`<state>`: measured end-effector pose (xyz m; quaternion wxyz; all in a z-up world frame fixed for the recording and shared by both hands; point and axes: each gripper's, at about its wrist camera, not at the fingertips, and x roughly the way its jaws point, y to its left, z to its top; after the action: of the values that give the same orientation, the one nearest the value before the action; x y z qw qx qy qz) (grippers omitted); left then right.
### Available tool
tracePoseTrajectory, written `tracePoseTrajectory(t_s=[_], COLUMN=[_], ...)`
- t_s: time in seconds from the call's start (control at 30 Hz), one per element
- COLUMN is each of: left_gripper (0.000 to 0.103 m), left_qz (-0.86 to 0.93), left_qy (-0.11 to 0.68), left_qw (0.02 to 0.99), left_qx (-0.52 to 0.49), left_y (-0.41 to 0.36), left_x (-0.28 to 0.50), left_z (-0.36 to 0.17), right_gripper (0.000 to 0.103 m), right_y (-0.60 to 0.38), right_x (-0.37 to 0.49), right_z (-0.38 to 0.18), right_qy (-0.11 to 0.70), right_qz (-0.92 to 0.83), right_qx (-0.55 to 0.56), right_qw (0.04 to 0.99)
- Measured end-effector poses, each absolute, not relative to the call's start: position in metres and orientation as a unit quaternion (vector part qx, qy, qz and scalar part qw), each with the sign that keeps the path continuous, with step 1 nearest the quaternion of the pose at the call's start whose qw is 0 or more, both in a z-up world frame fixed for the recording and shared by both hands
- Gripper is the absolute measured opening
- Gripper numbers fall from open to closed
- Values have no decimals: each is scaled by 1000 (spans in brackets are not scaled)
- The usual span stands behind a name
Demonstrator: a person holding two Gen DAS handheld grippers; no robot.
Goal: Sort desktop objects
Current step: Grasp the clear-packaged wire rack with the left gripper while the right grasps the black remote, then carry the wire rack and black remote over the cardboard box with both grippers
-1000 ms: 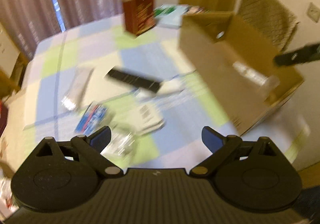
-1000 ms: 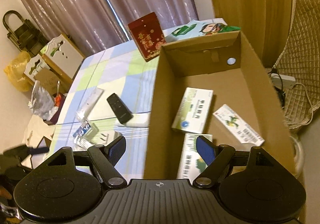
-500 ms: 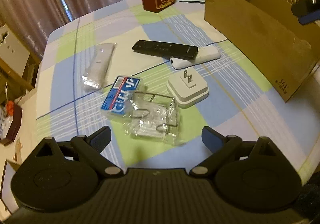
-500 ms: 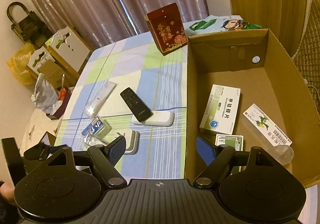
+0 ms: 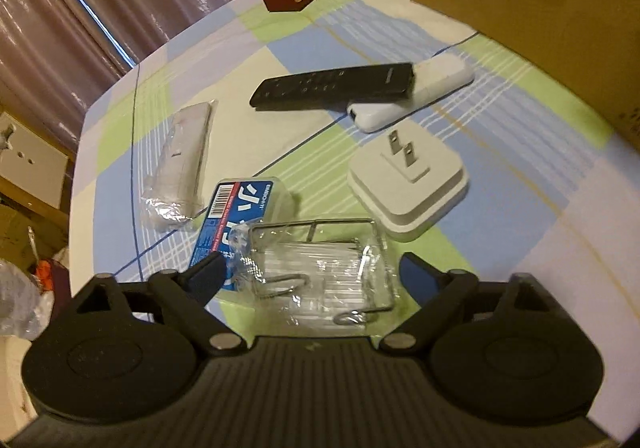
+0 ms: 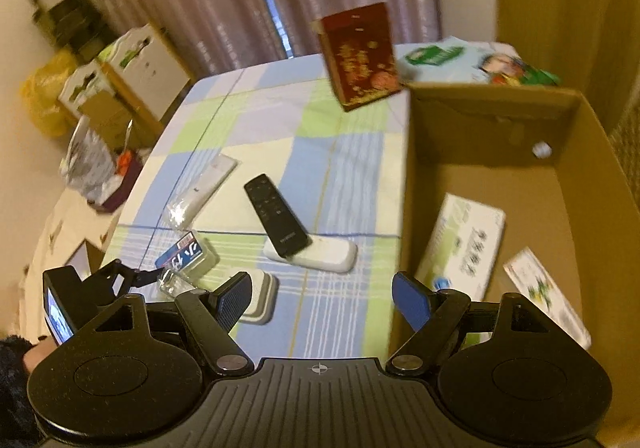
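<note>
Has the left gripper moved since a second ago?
Yes. The left gripper has dropped toward the table, now straddling the clear packet, jaws closing, nearer the white plug.

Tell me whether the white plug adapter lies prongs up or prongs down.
Prongs up. The white plug adapter lies flat on the checked tablecloth, its two metal blades pointing upward in the left wrist view.

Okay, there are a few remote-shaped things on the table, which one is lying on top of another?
The black remote. Its near end rests across the bare white remote; the plastic-wrapped white remote lies apart, flat on the tablecloth.
</note>
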<state>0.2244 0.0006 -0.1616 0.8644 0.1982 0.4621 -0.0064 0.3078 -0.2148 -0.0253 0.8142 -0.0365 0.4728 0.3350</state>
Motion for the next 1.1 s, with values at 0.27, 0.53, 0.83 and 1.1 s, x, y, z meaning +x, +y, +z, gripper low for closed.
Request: tracePoseTrajectory(t_s=[0.27,0.53,0.83,1.1], left_gripper=[69,69,69,69], left_qz=[-25,-31,21,29], left_qy=[454,428,422,433], left_qw=[871,894,903,899], left_qx=[186,128,83,55], left_y=[11,51,108,119], left_x=[221,211,242,258], left_z=[-153,-96,-75,-82], right_gripper=[80,80,79,54], right_y=[-146,-84,-29,-11], right_x=[339,373,402,394], right_z=[-39,-89,-158,-180], right_qy=[453,471,481,453], right_qz=[407,451,458,457], right_qx=[-126,-194,-220,-284], right_qw=[783,733,714,711])
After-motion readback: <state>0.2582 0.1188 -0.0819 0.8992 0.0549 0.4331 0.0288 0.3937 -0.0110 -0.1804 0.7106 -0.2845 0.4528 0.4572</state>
